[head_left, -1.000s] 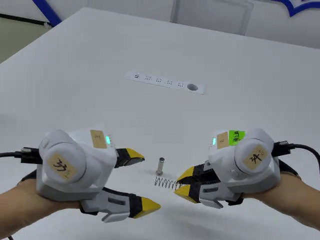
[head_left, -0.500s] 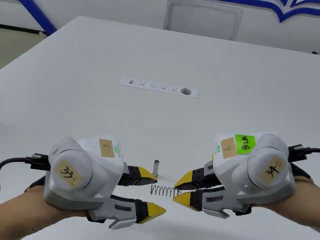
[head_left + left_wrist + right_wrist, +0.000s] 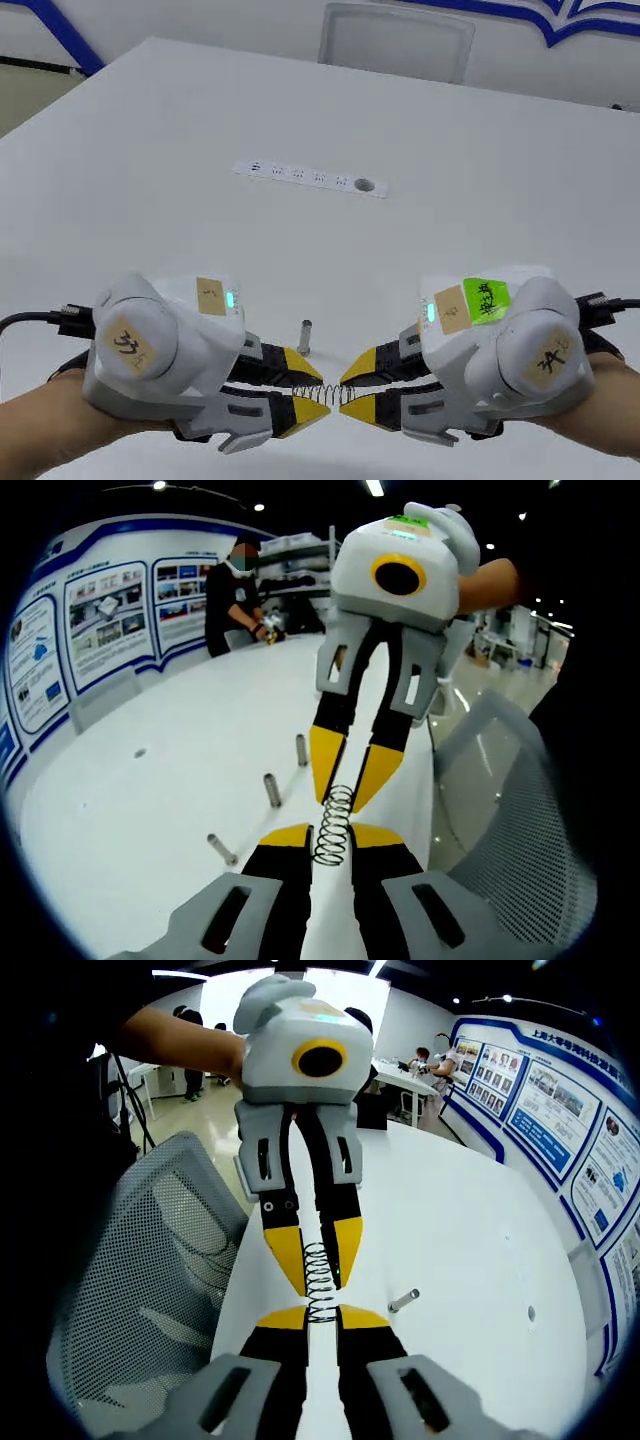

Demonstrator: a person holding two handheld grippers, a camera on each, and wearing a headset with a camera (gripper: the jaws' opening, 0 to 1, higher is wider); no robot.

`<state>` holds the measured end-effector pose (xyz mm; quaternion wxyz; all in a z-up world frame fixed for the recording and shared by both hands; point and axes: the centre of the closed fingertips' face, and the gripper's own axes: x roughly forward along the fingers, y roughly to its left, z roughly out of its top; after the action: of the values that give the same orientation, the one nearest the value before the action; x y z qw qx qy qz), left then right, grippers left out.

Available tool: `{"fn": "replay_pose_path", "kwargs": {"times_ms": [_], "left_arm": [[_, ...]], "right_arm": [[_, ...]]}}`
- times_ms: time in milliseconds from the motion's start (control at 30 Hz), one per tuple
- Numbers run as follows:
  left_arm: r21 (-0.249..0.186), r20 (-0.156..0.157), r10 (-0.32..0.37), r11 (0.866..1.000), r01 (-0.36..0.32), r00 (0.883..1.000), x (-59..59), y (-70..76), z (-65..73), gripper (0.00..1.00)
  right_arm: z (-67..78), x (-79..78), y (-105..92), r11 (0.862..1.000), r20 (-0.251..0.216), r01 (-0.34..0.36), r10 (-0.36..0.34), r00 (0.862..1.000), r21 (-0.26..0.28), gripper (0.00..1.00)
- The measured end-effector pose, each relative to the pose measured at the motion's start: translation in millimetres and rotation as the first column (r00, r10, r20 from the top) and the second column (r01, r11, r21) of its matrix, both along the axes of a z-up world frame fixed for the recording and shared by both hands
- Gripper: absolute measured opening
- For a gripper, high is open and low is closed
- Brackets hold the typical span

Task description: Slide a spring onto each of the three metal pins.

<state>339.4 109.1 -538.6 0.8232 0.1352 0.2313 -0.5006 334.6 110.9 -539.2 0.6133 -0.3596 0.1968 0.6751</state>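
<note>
The spring [image 3: 333,393] hangs level in the air between the two tools, just above the near part of the table [image 3: 150,200], with each end inside a pair of yellow-tipped jaws. The right gripper [image 3: 346,394] has its jaws drawn narrow and pinched on one end. The left gripper [image 3: 321,391] has its jaws drawn narrow about the other end and, as far as the left gripper view lets one judge, they touch the coils on both sides. This two-ended hold reads as a hand-over or a re-grip: a soft coil gripped by one end sags and wanders, and an end buried between jaws cannot go over anything, so passing it across would free one mouth and let the axis be turned upright. The three pins [image 3: 271,789] stand in a row on the table, spaced apart from one another, each bare, so by my reckoning the work is at its first spring. In the head view a pin [image 3: 305,336] stands upright just beyond the jaw tips, near the spring but not touching it, which suits a short carry. As for things that hold other things, the spring's bore has nothing through it, and the sockets of the power strip [image 3: 310,177], far back on the table, seem to carry no plugs
</note>
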Motion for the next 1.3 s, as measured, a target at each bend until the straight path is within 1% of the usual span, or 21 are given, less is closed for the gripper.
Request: {"fn": "replay_pose_path", "kwargs": {"times_ms": [67,133,167,233,267,367,433,500,533,600,700,733,767,800,867,933,967,1000,1200,1300], "left_arm": [[0.0,0.002,-0.004,1.0,0.004,1.0,-0.4,0.0,0.0,0.13],[0.017,0.028,-0.029,0.999,0.029,0.999,-2.0,0.3,-0.3,0.12],[0.02,0.041,-0.052,0.999,0.051,0.998,-4.3,-0.7,0.4,0.11],[0.02,0.043,-0.061,0.998,0.061,0.997,-5.7,-0.8,0.3,0.11],[0.024,0.053,-0.071,0.997,0.07,0.996,-6.0,-0.5,0.4,0.1],[0.032,0.064,-0.082,0.996,0.08,0.995,-5.9,0.4,1.3,0.1],[0.037,0.069,-0.095,0.995,0.093,0.993,-6.7,0.6,2.1,0.1],[0.024,0.076,-0.102,0.995,0.101,0.992,-7.2,-0.6,6.3,0.1],[0.018,0.077,-0.107,0.994,0.106,0.991,-7.7,-1.3,8.0,0.1],[0.023,0.083,-0.117,0.993,0.116,0.99,-7.9,-2.4,9.2,0.1],[0.05,0.09,-0.123,0.992,0.119,0.988,-6.3,-0.6,7.2,0.1],[0.048,0.092,-0.122,0.992,0.118,0.988,-5.9,-0.7,7.6,0.1],[0.037,0.09,-0.119,0.993,0.116,0.989,-5.8,-1.0,9.2,0.1],[0.028,0.089,-0.119,0.993,0.117,0.989,-6.0,-1.3,10.6,0.1],[0.026,0.096,-0.114,0.993,0.112,0.989,-5.2,-1.0,12.0,0.1],[0.019,0.095,-0.111,0.994,0.11,0.989,-5.3,-0.5,13.5,0.1],[0.019,0.095,-0.111,0.994,0.109,0.989,-5.5,-0.4,13.6,0.1],[0.017,0.096,-0.11,0.994,0.109,0.989,-5.7,-0.2,13.9,0.1],[0.027,0.096,-0.117,0.993,0.115,0.989,-7.2,0.9,12.2,0.1],[0.039,0.098,-0.122,0.992,0.119,0.988,-8.0,1.9,10.7,0.1]], "right_arm": [[0.0,-0.2,0.1,1.0,0.003,-0.005,0.005,1.0,-0.001,0.11],[1.7,0.0,1.1,1.0,0.025,-0.023,0.023,0.999,0.002,0.11],[2.2,-2.6,0.7,0.998,0.043,-0.055,0.056,0.998,-0.007,0.11],[2.3,-4.2,0.8,0.997,0.054,-0.073,0.073,0.996,-0.012,0.11],[2.3,-4.7,0.9,0.997,0.061,-0.079,0.08,0.995,-0.011,0.11],[2.6,-3.7,2.1,0.997,0.059,-0.076,0.076,0.995,0.0,0.11],[3.7,-5.0,2.1,0.996,0.038,-0.084,0.084,0.996,0.014,0.12],[5.1,-5.2,3.1,0.996,0.033,-0.082,0.081,0.996,0.027,0.18],[4.6,-4.6,2.5,0.997,0.033,-0.077,0.076,0.997,0.023,0.2],[3.9,-0.3,0.8,0.997,0.058,-0.075,0.074,0.996,0.018,0.19],[3.3,2.5,-2.3,0.998,0.04,-0.059,0.058,0.998,0.021,0.18],[3.8,3.1,-2.6,0.998,0.031,-0.051,0.05,0.998,0.026,0.17],[4.1,3.3,-3.4,0.999,0.017,-0.041,0.041,0.999,0.03,0.17],[4.6,3.3,-3.5,0.999,0.012,-0.038,0.037,0.999,0.035,0.17],[6.4,0.4,-3.2,0.998,-0.015,-0.034,0.035,0.999,0.053,0.14],[8.4,-1.5,-2.1,0.997,-0.032,-0.027,0.03,0.999,0.071,0.11],[8.5,-0.9,-2.1,0.997,-0.031,-0.025,0.027,0.999,0.072,0.11],[9.0,-1.7,-1.6,0.997,-0.044,-0.019,0.022,0.999,0.08,0.11],[11.1,-4.3,0.1,0.995,-0.069,-0.018,0.025,0.997,0.098,0.11],[17.6,-5.6,1.6,0.992,-0.098,-0.013,0.025,0.995,0.129,0.11]]}}
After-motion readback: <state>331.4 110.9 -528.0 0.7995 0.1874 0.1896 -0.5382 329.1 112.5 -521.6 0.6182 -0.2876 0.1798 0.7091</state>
